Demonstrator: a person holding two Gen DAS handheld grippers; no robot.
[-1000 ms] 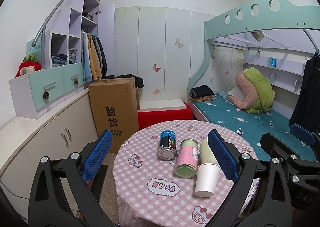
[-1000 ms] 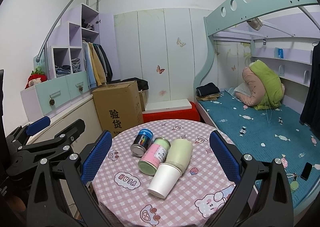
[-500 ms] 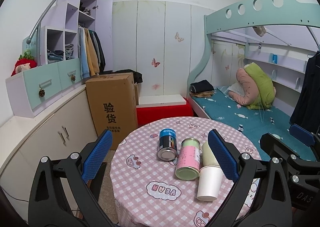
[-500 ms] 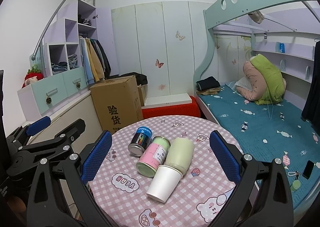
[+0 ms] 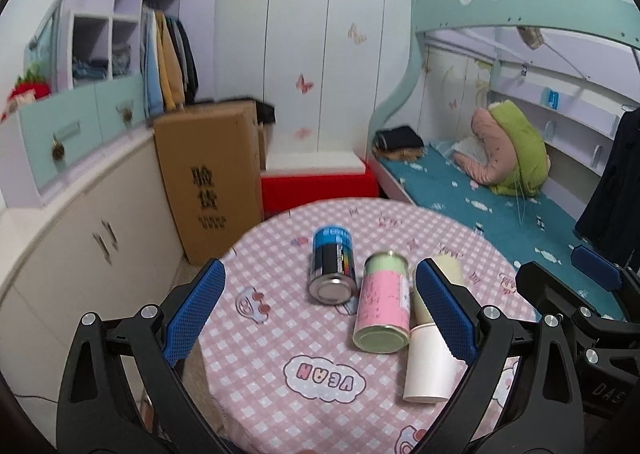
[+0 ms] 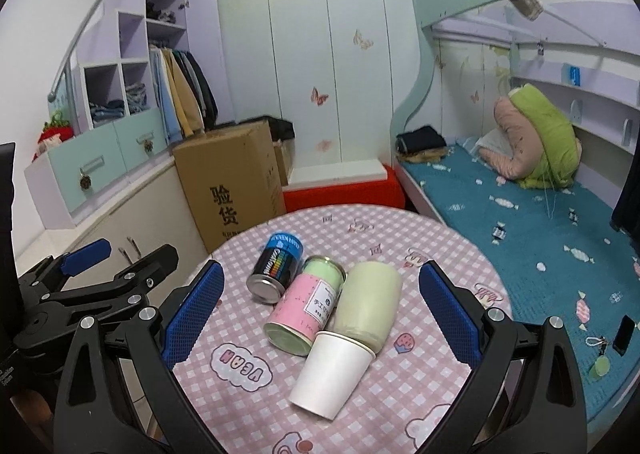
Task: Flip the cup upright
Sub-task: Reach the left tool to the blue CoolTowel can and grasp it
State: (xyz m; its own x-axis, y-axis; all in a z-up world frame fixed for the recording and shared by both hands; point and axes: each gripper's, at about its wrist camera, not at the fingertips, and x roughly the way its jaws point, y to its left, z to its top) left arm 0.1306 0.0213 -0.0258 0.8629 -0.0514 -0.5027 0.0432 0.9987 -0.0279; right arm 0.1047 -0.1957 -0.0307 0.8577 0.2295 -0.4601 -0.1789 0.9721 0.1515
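Right wrist view: right gripper (image 6: 320,308) hovering wide open; white cup (image 6: 332,373) lying sideways between its fingers, touching pale green cup (image 6: 370,304); left gripper (image 5: 318,310) likewise gaping.

2 black-framed grippers (image 5: 316,308) (image 6: 318,310), blue textured finger pads (image 6: 192,310), silver screws (image 5: 149,309)

both wrist views face the table (image 5: 260,354) from above, near

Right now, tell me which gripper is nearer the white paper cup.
Right. The right gripper frames the white paper cup between its open fingers; the left gripper sits off to the cup's left.
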